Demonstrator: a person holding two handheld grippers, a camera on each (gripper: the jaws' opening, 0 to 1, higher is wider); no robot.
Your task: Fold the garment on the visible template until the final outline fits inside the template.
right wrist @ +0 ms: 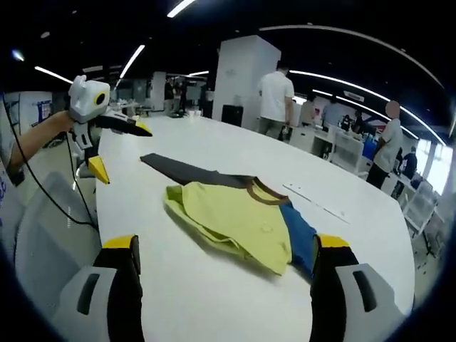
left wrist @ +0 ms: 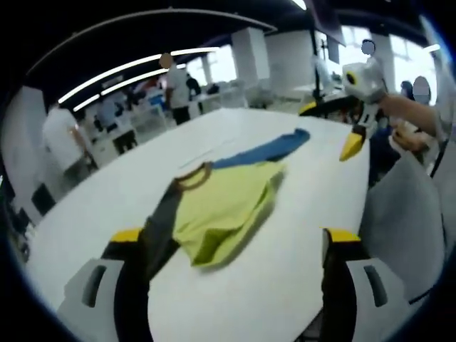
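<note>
With both your left claw (left wrist: 235, 246) and right claw (right wrist: 224, 249) spread and empty above the half-folded garment (right wrist: 239, 217) mid-desk (right wrist: 214, 299), a shallow pinch could, I judge, drag the fold apart.

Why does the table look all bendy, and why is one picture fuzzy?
Left gripper view: fisheye lens curves the white table; the yellow-green garment is blurred. Right gripper view: same curving, sharper garment, bright ceiling strip lights.
</note>
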